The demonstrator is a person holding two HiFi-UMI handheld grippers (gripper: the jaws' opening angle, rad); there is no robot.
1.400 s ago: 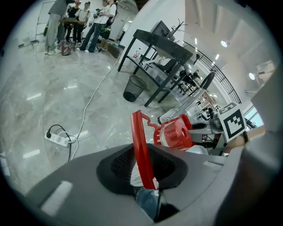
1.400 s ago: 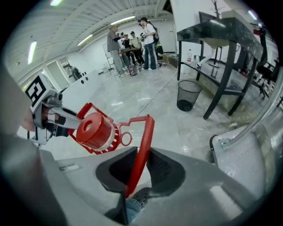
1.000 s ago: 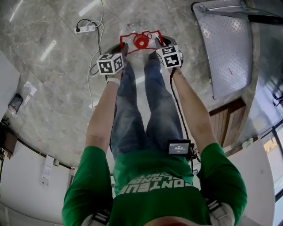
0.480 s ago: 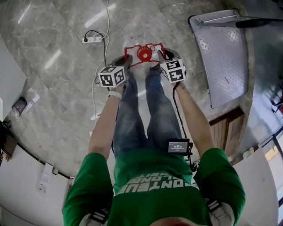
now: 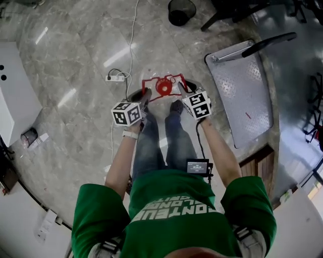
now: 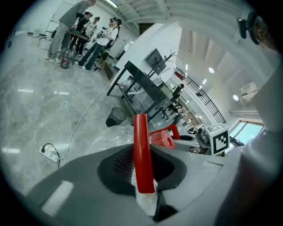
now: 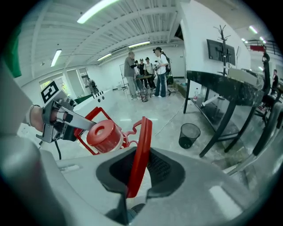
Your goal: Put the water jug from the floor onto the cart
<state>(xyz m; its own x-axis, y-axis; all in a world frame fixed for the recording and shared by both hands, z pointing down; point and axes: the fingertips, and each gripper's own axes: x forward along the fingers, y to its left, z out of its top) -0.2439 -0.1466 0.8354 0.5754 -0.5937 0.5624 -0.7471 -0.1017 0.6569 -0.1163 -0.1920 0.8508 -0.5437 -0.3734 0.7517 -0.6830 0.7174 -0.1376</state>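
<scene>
The water jug is a clear bottle [image 6: 110,140] with a red cap [image 5: 163,88] and a red carrying frame [image 5: 151,82]. It hangs off the floor in front of the person's legs. My left gripper [image 5: 145,95] is shut on the frame's left bar [image 6: 141,154]. My right gripper [image 5: 182,88] grips the right bar [image 7: 139,154]; its jaws have just been opening a little, with the bar still pressed between them. The cap [image 7: 105,134] also shows in the right gripper view. The cart [image 5: 242,90], a metal platform with a black push handle, stands to the right.
A white power strip [image 5: 115,77] with its cable lies on the marble floor left of the jug. A black bin [image 5: 181,11] stands ahead, beside dark desks [image 7: 221,84]. A white cabinet [image 5: 15,101] is at the left. Several people stand far off [image 7: 148,70].
Both grippers have risen together with the jug, which has come up off the floor. The head camera has risen too, so the bin and the cart's handle have come into view.
</scene>
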